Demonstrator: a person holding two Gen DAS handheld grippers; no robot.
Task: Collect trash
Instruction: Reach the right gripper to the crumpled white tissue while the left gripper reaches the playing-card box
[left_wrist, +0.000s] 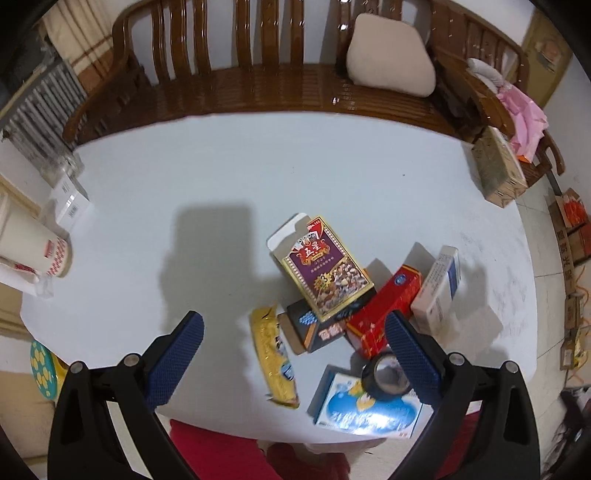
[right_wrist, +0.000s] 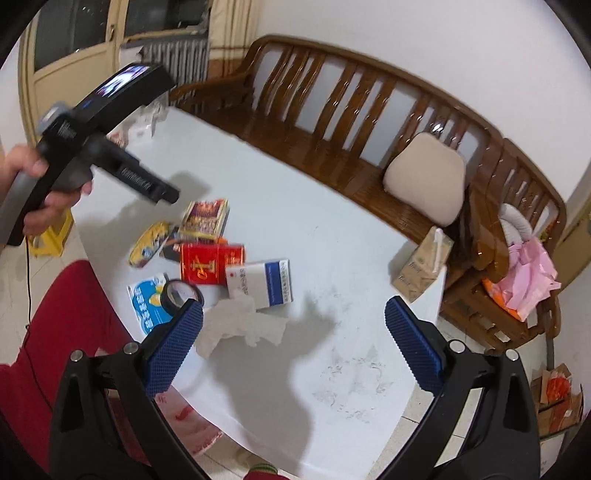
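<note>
Left claw (left_wrist: 295, 347), right claw (right_wrist: 294, 328) both spread, empty; one tape roll (left_wrist: 386, 374), one tissue (right_wrist: 240, 326).

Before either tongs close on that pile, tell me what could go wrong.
1. The purple box lies tilted across the black box and red box; pulling one could topple the others.
2. The tape roll rests on the blue packet near the table edge and may roll off.
3. The tissue is limp, so wide-open tongs may only pinch a corner.
</note>
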